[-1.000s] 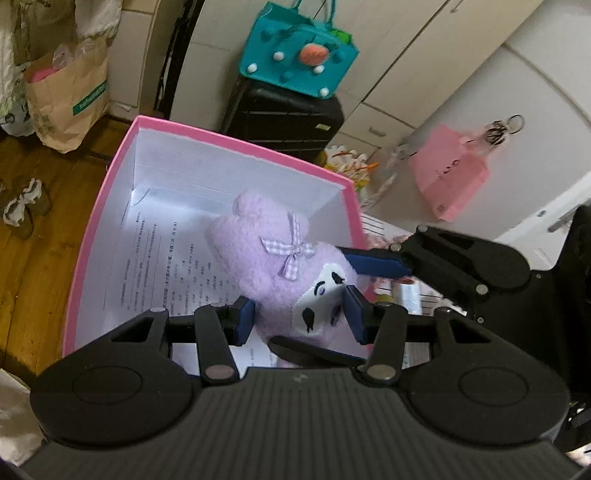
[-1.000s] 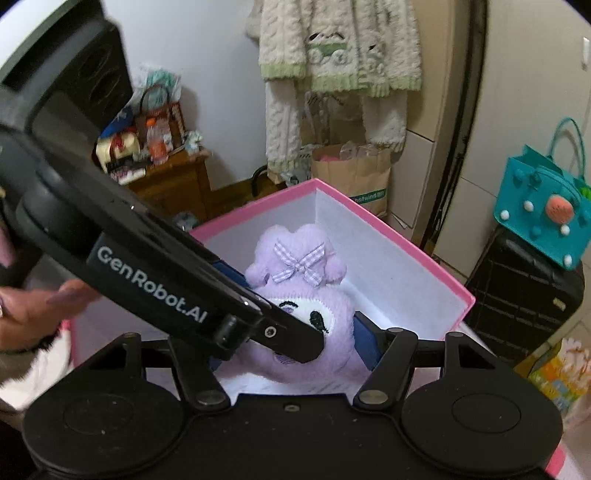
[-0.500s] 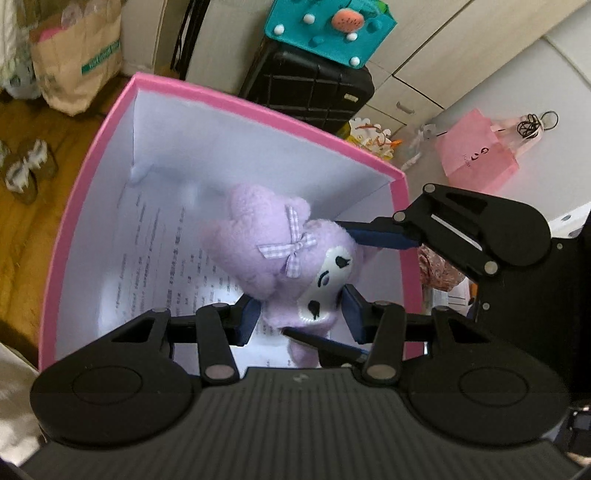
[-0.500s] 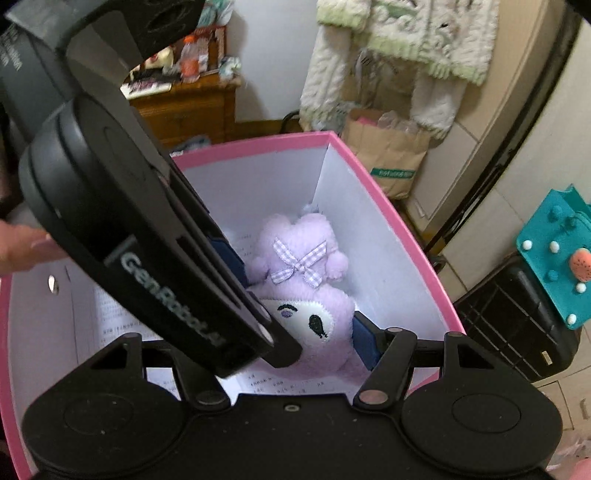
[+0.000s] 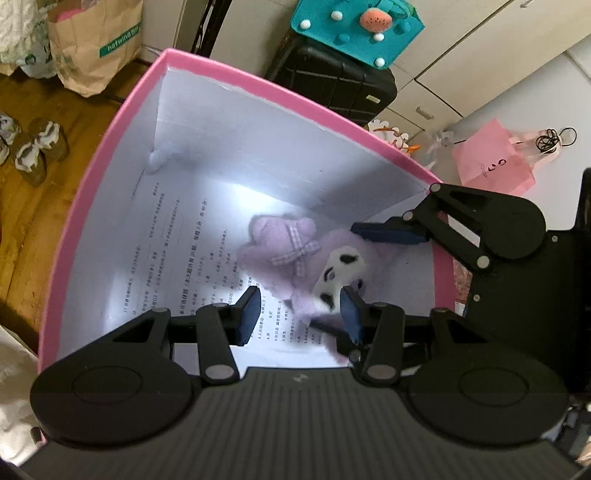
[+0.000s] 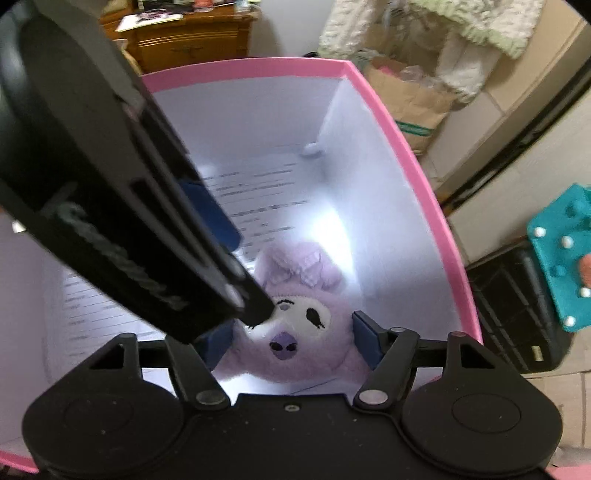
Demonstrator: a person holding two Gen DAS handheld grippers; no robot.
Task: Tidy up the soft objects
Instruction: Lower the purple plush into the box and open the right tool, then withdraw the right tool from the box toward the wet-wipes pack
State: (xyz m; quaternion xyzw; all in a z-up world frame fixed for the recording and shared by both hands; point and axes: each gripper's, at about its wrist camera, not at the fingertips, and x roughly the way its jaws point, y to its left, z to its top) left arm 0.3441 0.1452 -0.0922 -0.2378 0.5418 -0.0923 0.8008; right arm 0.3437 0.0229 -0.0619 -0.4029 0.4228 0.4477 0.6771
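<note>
A purple plush toy point(image 5: 291, 251) with a white face and a checked bow lies low inside the pink box point(image 5: 258, 79), on printed paper point(image 5: 177, 240). My left gripper point(image 5: 299, 314) is open: its right pad touches the toy's face and its left pad stands clear over the paper. In the right wrist view the plush toy point(image 6: 295, 332) fills the gap of my right gripper point(image 6: 291, 343). The pads rest on its sides while the jaws are opening. One right finger point(image 5: 388, 233) lies over the toy. The left gripper's body hides the pink box's point(image 6: 406, 147) left half.
Around the box stand a brown paper bag point(image 5: 96, 44), a black suitcase point(image 5: 332, 88) with a teal bag point(image 5: 354, 26) on it, and a pink bag point(image 5: 491, 166). Slippers point(image 5: 33, 147) lie on the wooden floor. A wooden dresser point(image 6: 192, 33) and hanging knitwear point(image 6: 443, 29) are behind.
Both grippers sank into the box with the plush toy, which now sits near the floor. The left gripper's left pad came off the toy. The right gripper rolled.
</note>
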